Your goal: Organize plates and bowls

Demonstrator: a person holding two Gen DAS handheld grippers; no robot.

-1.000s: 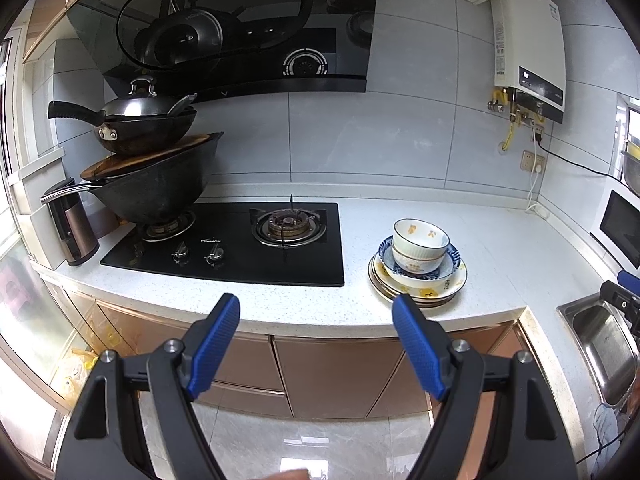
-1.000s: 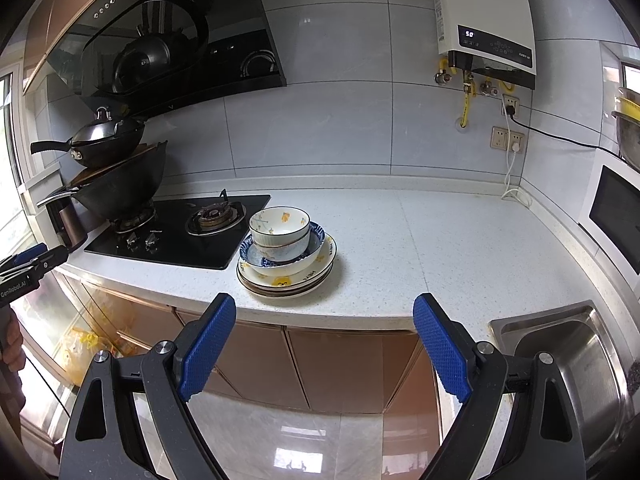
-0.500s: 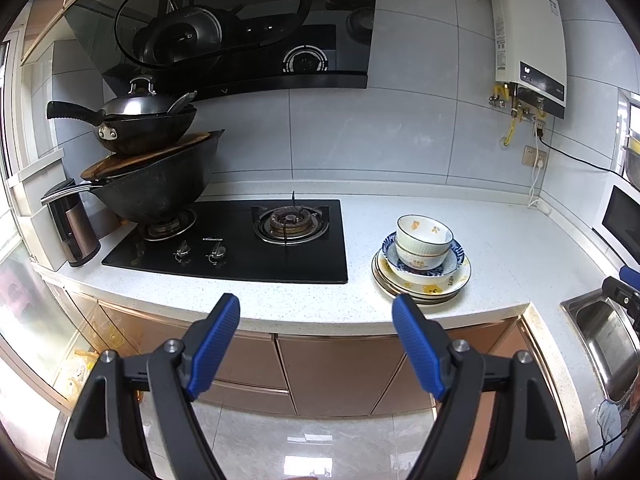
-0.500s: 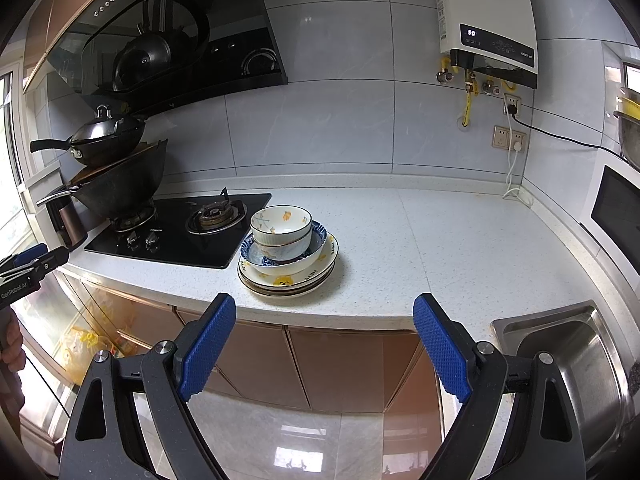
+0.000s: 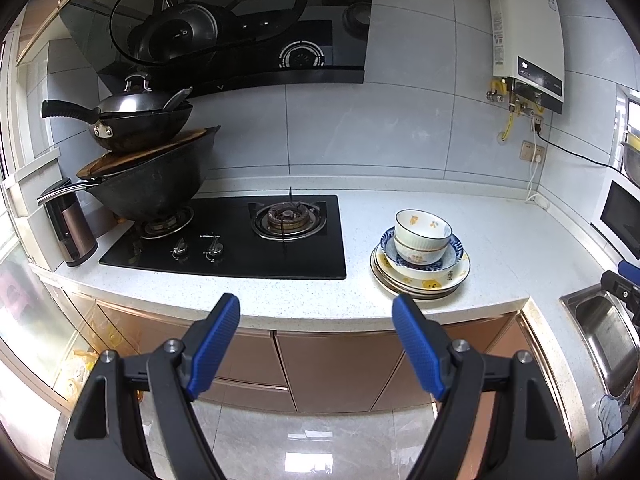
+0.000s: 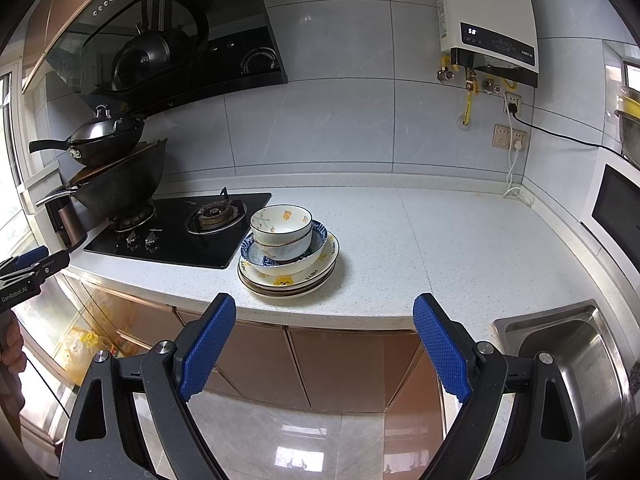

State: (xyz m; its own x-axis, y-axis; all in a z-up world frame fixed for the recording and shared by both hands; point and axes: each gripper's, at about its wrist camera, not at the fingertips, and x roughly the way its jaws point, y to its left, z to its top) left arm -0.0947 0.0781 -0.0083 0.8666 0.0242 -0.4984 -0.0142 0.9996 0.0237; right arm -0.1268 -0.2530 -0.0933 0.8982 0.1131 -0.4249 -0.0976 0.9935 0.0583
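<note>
A stack of dishes stands on the white countertop (image 5: 500,240) right of the hob. White bowls with yellow marks (image 5: 423,232) (image 6: 281,226) sit in a blue-patterned bowl (image 5: 452,254) (image 6: 316,242), on several plates (image 5: 420,284) (image 6: 288,280). My left gripper (image 5: 316,312) is open and empty, off the counter's front edge, left of the stack. My right gripper (image 6: 324,312) is open and empty, in front of the counter edge, just right of the stack.
A black gas hob (image 5: 240,236) holds stacked woks (image 5: 148,176) at the left. A steel sink (image 6: 568,360) lies at the right. A water heater (image 6: 488,20) hangs on the tiled wall; a plugged-in cable (image 6: 516,160) hangs from the wall sockets.
Both views shift slightly; the dish stack has slid a little rightward and down in each view. Both grippers stay open.
</note>
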